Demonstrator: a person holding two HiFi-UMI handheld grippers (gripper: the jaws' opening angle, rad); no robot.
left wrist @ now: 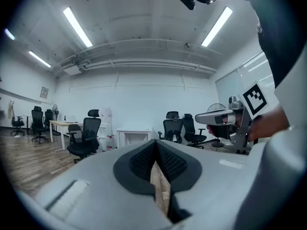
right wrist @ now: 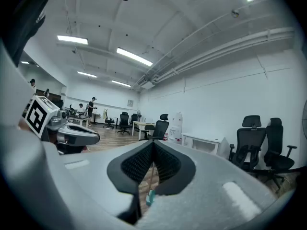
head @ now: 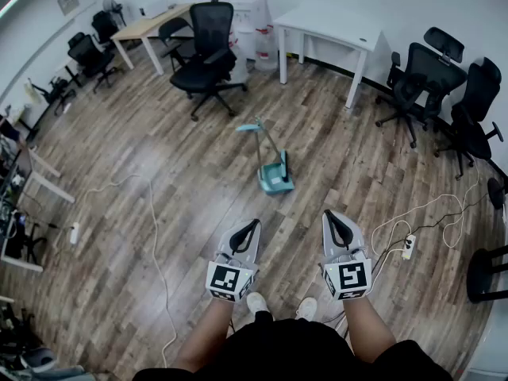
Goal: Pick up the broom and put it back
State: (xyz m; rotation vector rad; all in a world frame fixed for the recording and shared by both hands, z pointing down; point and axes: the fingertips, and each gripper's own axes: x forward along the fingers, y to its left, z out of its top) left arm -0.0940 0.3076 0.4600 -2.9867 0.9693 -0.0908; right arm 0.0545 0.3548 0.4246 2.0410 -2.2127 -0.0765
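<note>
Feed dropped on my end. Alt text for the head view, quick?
A teal broom with its dustpan sits untouched on the wooden floor, ahead of the left gripper and right gripper, both shut and empty. Office chairs and a white table stand beyond.

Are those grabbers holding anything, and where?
Nothing. The left gripper and right gripper are both shut and empty; the broom sits on the floor ahead.

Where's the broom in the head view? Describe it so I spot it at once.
Find the white table at the far wall and the black office chair left of it. On the open wood floor in front of both stands the broom. It is the only teal thing there, a thin handle rising from a flat base, unlike the white cable lying flat.
</note>
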